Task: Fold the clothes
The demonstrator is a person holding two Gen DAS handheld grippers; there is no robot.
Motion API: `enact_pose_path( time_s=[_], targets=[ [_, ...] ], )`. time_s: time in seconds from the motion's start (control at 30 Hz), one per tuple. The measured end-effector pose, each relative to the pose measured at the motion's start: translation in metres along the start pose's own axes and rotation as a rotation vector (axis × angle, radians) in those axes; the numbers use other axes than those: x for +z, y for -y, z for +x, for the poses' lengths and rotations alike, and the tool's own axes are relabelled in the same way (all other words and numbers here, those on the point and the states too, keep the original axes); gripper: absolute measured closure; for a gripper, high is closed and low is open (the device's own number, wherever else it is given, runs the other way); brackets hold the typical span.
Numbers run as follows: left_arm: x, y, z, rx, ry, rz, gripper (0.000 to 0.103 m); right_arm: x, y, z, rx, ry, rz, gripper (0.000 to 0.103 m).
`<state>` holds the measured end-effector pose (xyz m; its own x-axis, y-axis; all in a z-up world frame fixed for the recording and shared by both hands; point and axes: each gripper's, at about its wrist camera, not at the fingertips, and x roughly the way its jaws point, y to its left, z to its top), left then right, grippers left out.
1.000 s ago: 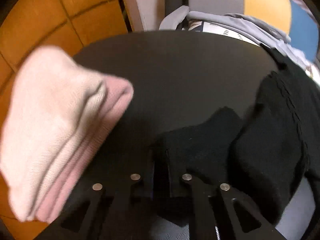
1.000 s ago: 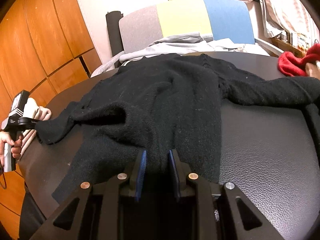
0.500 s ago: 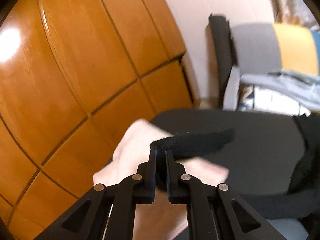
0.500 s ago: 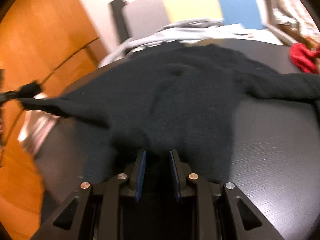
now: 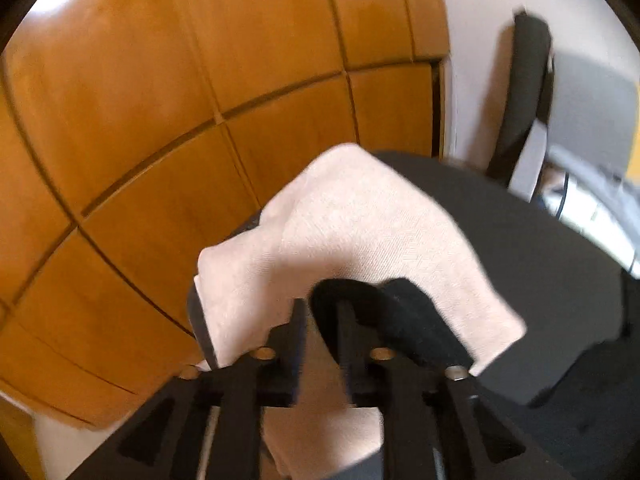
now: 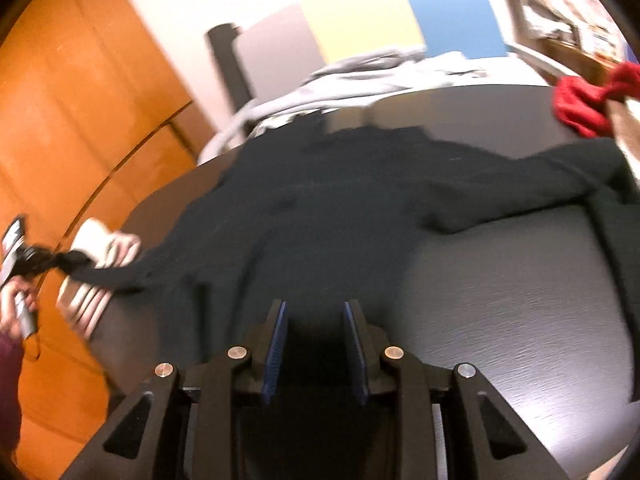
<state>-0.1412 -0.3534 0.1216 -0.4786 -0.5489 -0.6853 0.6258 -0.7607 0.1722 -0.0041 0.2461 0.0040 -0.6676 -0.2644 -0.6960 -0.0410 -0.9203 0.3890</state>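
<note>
A black sweater lies spread on the dark round table. Its hem fills the gap between the blue pads of my right gripper, whose jaws are opening while the knit still sits against them. The left sleeve is stretched out over a folded pale pink cloth at the table's left edge. My left gripper hovers there with its jaws opening. The cuff hangs against the right finger, and pale cloth shows through the gap. The right wrist view shows that gripper far left, in a person's hand.
Wood panelling runs close along the table's left side. A chair with grey, yellow and blue panels stands behind, with grey clothes heaped on it. A red garment lies at the table's far right edge.
My left gripper has risen and swung left, drawing the sleeve out over the pale folded cloth, and its jaws have parted. The sweater body lies flatter. The right pads stand slightly wider.
</note>
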Motion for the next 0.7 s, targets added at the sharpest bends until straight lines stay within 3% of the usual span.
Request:
enact_pose_path(
  time_s=[0.03,0.07,0.1,0.17,0.23,0.33,0.43,0.5,0.53,0.6,0.67,0.7],
  targets=[
    [-0.002,0.003,-0.005,0.022,0.029,-0.013,0.038,0.007,0.01,0.0,-0.029,0.008,0.017,0.073],
    [-0.007,0.0,-0.017,0.055,0.07,-0.03,0.03,0.012,0.016,0.0,-0.046,0.012,0.027,0.071],
    [-0.01,0.0,-0.034,0.088,0.135,-0.045,0.027,0.021,0.025,0.002,-0.071,0.011,0.045,0.069],
    [-0.015,0.015,-0.05,0.07,0.207,-0.027,0.027,0.035,0.041,0.003,-0.089,0.011,0.096,0.067],
    [-0.026,0.046,-0.066,-0.008,0.245,0.049,0.015,0.052,0.057,0.011,-0.068,0.007,0.178,0.061],
    [-0.052,0.11,-0.07,-0.168,0.209,0.247,0.012,0.063,0.083,0.034,-0.023,-0.052,0.333,0.061],
    [-0.087,0.171,-0.057,-0.229,0.161,0.401,0.012,0.071,0.095,0.058,0.018,-0.093,0.471,0.061],
    [-0.108,0.205,-0.039,-0.235,0.095,0.475,0.013,0.079,0.095,0.068,0.006,-0.066,0.491,0.061],
    [-0.119,0.222,-0.029,-0.233,0.059,0.514,0.015,0.084,0.092,0.072,-0.005,-0.051,0.464,0.064],
    [-0.138,0.247,-0.007,-0.188,0.015,0.573,0.022,0.094,0.088,0.083,-0.036,-0.058,0.388,0.097],
    [-0.152,0.26,0.011,-0.182,-0.022,0.607,0.053,0.103,0.085,0.088,-0.046,-0.058,0.332,0.098],
    [-0.155,0.264,0.011,-0.2,-0.011,0.622,0.084,0.107,0.085,0.088,-0.042,-0.055,0.313,0.098]
  ],
)
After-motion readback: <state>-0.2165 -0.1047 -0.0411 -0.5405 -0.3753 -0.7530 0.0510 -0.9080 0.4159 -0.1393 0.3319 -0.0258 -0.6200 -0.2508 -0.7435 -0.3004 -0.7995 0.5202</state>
